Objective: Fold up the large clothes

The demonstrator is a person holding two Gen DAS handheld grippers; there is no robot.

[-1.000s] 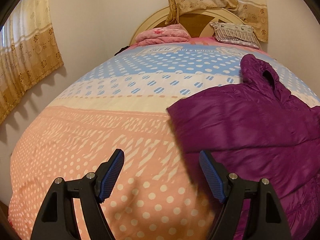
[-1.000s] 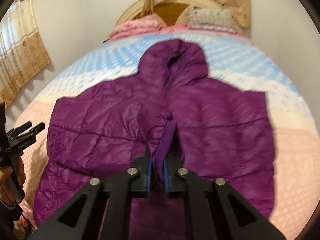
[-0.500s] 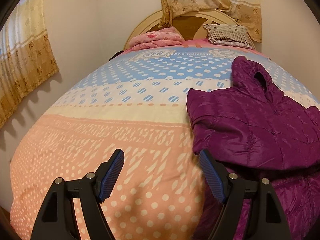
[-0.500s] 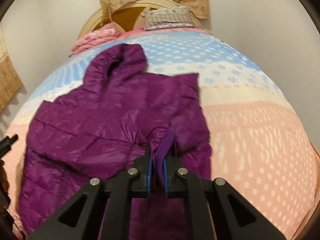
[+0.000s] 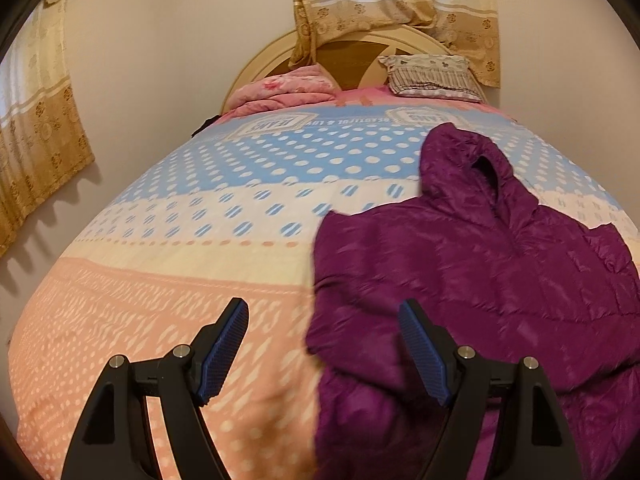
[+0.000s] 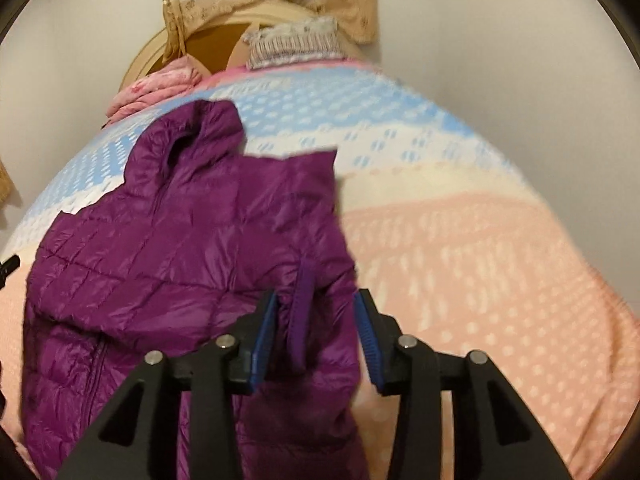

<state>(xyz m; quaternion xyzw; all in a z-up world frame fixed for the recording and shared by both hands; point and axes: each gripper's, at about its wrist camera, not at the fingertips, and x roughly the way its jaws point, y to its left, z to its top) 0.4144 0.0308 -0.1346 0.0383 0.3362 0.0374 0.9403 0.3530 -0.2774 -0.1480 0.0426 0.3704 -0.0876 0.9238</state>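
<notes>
- Left wrist view: the left gripper (image 5: pixel 322 354) hovers with its jaws spread wide and nothing between them, over the peach part of the dotted bedspread (image 5: pixel 168 264). The purple hooded puffer jacket (image 5: pixel 472 280) lies on the bed just to its right, hood (image 5: pixel 464 160) towards the headboard (image 5: pixel 352 46), its near edge passing under the right-hand pad.
- Right wrist view: the right gripper (image 6: pixel 316 334) has its jaws opening. The sleeve cuff (image 6: pixel 302 308) and the puffy fabric around it sit between the pads, and a gap shows on the right pad's side, so the pinch looks released. The sleeve is folded in over the jacket's body.
- Risk, as I judge it: the slick, springy down fill may push the folded sleeve back outward once nothing pins it. Pulling the gripper away while the cuff clings to the left pad would drag the fold askew.
- Another risk: the left gripper closing where it now stands would catch bedspread along with the jacket edge.
- Only the right view shows the cuff and the folded sleeve; only the left view shows the free stretch of bed beside the jacket, the pink folded quilt (image 5: pixel 288 90) and the pillow (image 5: pixel 432 78) sharply.
</notes>
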